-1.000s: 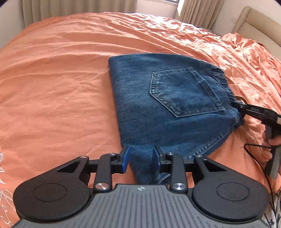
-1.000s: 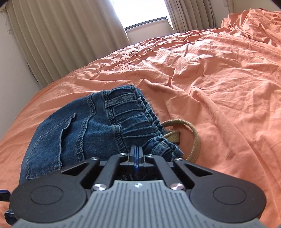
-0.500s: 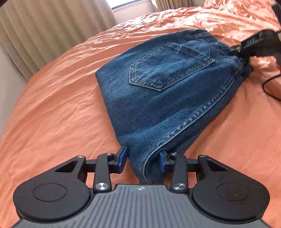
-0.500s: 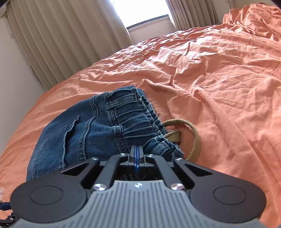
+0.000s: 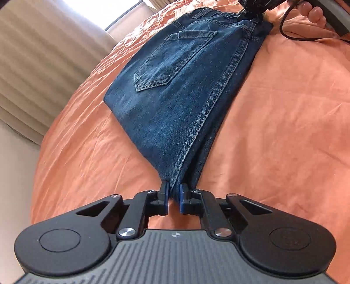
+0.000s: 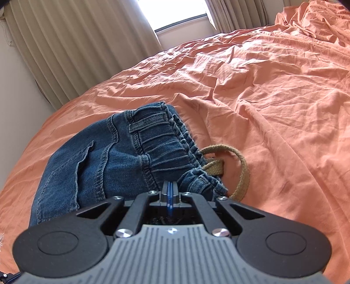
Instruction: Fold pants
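Observation:
Blue denim pants (image 5: 181, 87) lie folded on the orange bed sheet, back pocket up. My left gripper (image 5: 174, 192) is shut on the near folded corner of the pants, denim pinched between its blue pads. My right gripper (image 6: 169, 190) is shut on the waistband corner of the pants (image 6: 122, 157); it also shows in the left wrist view (image 5: 251, 8) at the far end. A tan drawstring (image 6: 236, 166) loops out beside the waistband.
The orange bed sheet (image 6: 273, 98) is wrinkled all around. Beige curtains (image 6: 76, 43) and a window stand beyond the bed. A hand and a black cable (image 5: 306, 37) are at the far right in the left wrist view.
My left gripper has closed on the near corner of the pants and swung round, tilting its view. My right gripper has held its grip on the waistband.

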Tool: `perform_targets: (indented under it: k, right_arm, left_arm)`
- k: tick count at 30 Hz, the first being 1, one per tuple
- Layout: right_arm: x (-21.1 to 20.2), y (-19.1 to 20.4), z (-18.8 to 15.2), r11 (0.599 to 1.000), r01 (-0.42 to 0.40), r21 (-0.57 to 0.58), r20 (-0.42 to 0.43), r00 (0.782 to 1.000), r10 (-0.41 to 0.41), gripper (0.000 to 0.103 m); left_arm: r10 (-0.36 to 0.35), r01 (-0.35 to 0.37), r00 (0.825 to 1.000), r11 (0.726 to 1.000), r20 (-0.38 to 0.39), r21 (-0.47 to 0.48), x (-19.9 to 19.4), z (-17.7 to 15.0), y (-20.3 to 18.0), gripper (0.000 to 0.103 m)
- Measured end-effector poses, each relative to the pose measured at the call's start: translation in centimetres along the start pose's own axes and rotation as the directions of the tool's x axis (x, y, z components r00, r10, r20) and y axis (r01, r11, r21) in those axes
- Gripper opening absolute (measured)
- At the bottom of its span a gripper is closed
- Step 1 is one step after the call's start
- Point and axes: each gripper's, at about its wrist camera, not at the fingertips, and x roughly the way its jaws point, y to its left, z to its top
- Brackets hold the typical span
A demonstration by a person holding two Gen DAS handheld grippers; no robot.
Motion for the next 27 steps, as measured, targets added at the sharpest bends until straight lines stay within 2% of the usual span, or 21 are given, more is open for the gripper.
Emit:
perform_targets:
  k: [2,7,11,13,15,16,17,18,20,23,25,27]
  right_arm:
    - [0.0,-0.2,0.0,1.000,-0.007,0.007,0.000,1.000,0.007,0.000]
    - [-0.8,-0.7,-0.2,0.999,-0.025,0.028,0.014,1.000,0.024,0.000]
    - [-2.7,-0.9,-0.5,0.998,-0.032,0.051,0.033,0.999,0.030,0.000]
    - [-4.0,-1.1,-0.8,0.996,-0.057,0.065,0.036,0.998,0.055,0.001]
    - [-5.3,-1.4,-1.1,0.994,-0.072,0.083,0.054,0.996,0.068,0.022]
    - [-5.8,-1.5,-1.1,0.993,-0.072,0.090,0.065,0.996,0.066,0.047]
    - [-6.1,-1.8,-1.1,0.992,-0.074,0.106,0.075,0.995,0.067,0.055]
    - [-6.3,-2.4,-1.2,0.985,-0.089,0.149,0.076,0.994,0.078,0.055]
    - [-6.3,-3.8,-1.5,0.950,-0.153,0.272,0.069,0.988,0.140,0.065]
    - [-5.6,-6.0,-2.2,0.860,-0.255,0.442,0.068,0.965,0.252,0.068]
    - [-5.0,-6.9,-2.5,0.819,-0.266,0.509,0.064,0.960,0.272,0.071]
    - [-4.3,-7.5,-2.8,0.796,-0.259,0.548,0.046,0.959,0.280,0.071]
  left_arm:
    - [-0.020,0.019,1.000,0.998,-0.021,-0.054,0.2,0.5,0.5,0.009]
    - [-0.074,0.073,0.997,0.990,-0.005,-0.122,-1.2,0.7,2.2,0.011]
    - [-0.176,0.165,0.984,0.960,-0.030,-0.227,-2.2,-0.1,4.0,0.019]
    - [-0.188,0.173,0.982,0.944,-0.024,-0.279,-2.8,-0.9,4.9,0.021]
    - [-0.200,0.187,0.980,0.918,-0.001,-0.349,-3.3,-1.2,6.2,0.027]
    - [-0.211,0.200,0.977,0.899,0.014,-0.391,-3.6,-1.2,6.9,0.030]
    - [-0.223,0.214,0.974,0.876,0.031,-0.433,-3.7,-1.2,7.7,0.032]
    - [-0.236,0.232,0.970,0.843,0.055,-0.485,-3.8,-1.0,8.7,0.035]
    - [-0.255,0.266,0.961,0.770,0.102,-0.580,-3.5,-0.8,10.5,0.041]
    - [-0.296,0.329,0.939,0.621,0.176,-0.711,-2.0,-0.3,13.3,0.053]
    - [-0.314,0.362,0.923,0.515,0.222,-0.777,-0.4,-0.2,14.7,0.062]
    - [-0.332,0.372,0.913,0.432,0.238,-0.822,1.4,0.0,15.8,0.065]
